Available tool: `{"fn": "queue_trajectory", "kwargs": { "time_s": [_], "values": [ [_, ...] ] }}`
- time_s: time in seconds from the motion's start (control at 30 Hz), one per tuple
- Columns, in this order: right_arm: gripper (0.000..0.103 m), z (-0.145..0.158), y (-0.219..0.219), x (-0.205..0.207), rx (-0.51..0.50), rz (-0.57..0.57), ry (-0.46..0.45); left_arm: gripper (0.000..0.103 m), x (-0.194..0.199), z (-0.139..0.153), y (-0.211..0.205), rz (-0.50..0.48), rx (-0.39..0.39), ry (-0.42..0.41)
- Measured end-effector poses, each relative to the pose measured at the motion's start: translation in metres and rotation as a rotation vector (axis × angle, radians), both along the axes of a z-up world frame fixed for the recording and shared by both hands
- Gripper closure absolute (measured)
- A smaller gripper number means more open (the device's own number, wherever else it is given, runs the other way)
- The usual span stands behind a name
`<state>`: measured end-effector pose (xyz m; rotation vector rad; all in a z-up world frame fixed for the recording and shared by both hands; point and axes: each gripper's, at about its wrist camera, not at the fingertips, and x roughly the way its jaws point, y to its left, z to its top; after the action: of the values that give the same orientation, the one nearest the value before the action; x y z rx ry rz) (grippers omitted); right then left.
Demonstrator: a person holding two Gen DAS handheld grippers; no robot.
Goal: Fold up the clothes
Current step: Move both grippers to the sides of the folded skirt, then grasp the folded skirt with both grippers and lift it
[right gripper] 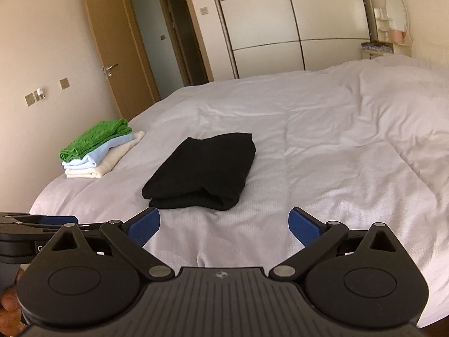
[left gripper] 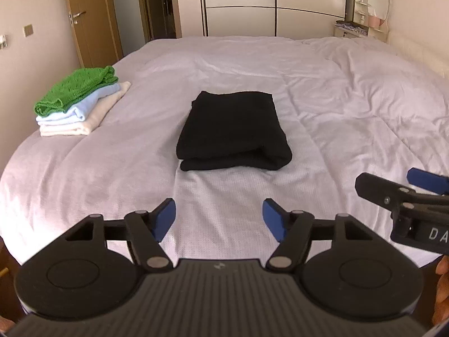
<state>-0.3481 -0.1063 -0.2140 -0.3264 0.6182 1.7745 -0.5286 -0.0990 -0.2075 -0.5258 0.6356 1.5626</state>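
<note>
Left gripper (left gripper: 219, 219) and right gripper (right gripper: 224, 226) — jaws apart, empty. Folded black garment (left gripper: 233, 129) lies mid-frame on bed (left gripper: 350, 98). Risk: a single-layer grip — the fold would likely open on lifting.

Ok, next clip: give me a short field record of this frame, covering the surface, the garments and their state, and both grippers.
surface: white quilted bed cover
current garment: black knit garment, folded into a flat rectangle, lying alone mid-bed
finished pile: stack at the bed's left edge, green knit top over pale blue folded cloth over cream folded cloth
left gripper: open, empty, short of the black garment
right gripper: open, empty, short of the black garment
contact: neither gripper touches any cloth
</note>
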Motion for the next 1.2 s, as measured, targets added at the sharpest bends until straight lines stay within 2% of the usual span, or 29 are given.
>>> {"fn": "queue_trajectory", "kwargs": {
  "time_s": [0.2,0.37,0.87,1.0,1.1,1.2],
  "values": [
    [0.002,0.0,-0.007,0.001,0.002,-0.011,-0.023,0.035,0.002,-0.003,-0.005,-0.002,-0.004,0.011],
    [0.002,-0.002,-0.006,-0.004,-0.014,-0.008,-0.051,0.029,-0.005,-0.007,-0.007,0.007,-0.006,0.007],
    [0.002,-0.017,0.012,-0.037,-0.059,0.071,-0.138,0.028,-0.045,-0.024,-0.011,0.039,-0.029,-0.059],
    [0.002,-0.028,0.024,-0.043,-0.101,0.098,-0.139,0.027,-0.069,-0.028,-0.002,0.054,-0.027,-0.119],
    [0.002,-0.041,0.037,-0.041,-0.158,0.103,-0.106,0.027,-0.093,-0.033,0.015,0.05,-0.037,-0.222],
    [0.002,-0.055,0.063,-0.026,-0.2,0.089,0.048,0.028,-0.124,-0.041,0.042,0.062,-0.067,-0.381]
  ]
}}
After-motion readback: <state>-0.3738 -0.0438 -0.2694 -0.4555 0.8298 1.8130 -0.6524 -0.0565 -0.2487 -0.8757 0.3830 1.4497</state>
